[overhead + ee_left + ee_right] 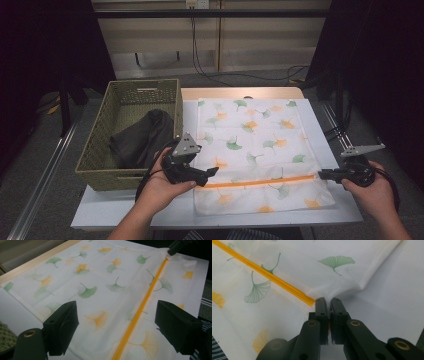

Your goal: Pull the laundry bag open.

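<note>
Two hand-held grippers (215, 171) (321, 174), one pillowcase (250, 145)

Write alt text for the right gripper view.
The right gripper has its two black jaws pinched shut on the edge of a white pillowcase printed with green and yellow ginkgo leaves, right at the end of its orange zipper. The fabric puckers at the grip and lies on a white table.

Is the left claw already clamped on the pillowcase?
No: in the left gripper view the left claw stands wide open above the pillowcase, its pads clear of the cloth and orange zipper.
</note>
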